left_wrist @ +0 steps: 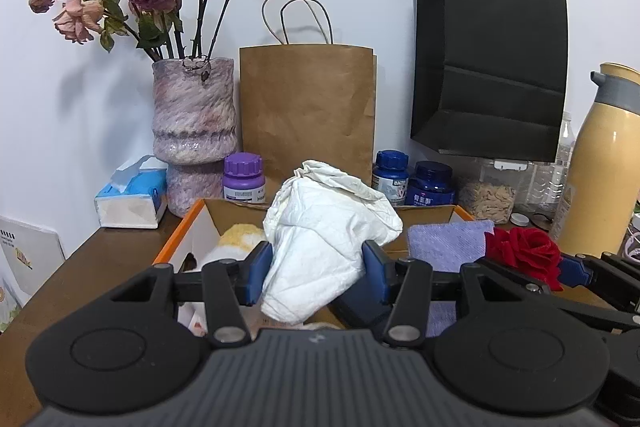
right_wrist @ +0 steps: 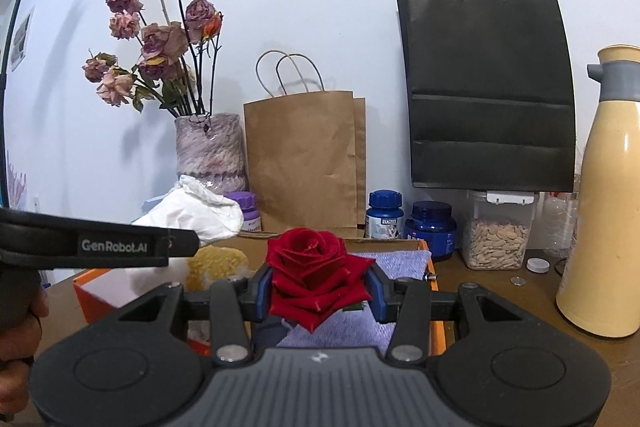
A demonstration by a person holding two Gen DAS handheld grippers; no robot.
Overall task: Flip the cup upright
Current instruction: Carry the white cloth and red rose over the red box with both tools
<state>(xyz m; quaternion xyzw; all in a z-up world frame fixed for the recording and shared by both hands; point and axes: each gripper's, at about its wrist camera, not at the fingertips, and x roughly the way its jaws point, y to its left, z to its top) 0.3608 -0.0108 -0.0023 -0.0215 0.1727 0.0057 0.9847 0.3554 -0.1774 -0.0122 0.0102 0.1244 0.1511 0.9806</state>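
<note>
Looking for the cup, we find none in either view, so we cannot tell which way it lies or which hand is nearer. Our left gripper [left_wrist: 314, 273] pinches a crumpled white wad [left_wrist: 324, 239]; our right gripper [right_wrist: 319, 289] pinches a red rose [right_wrist: 316, 281]. Both hang over the orange box [right_wrist: 436, 327] mid-desk. Bags, bottles and a flask [right_wrist: 608, 211] crowd the desk's [right_wrist: 520, 311] back edge; bare room shows right of the box.

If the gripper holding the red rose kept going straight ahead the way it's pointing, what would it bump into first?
Probably the brown paper bag standing against the wall: the right gripper, shut on the red rose, points over the orange box toward it. Depth is hard to judge; aimed lower, it might meet the box's far wall first.
</note>
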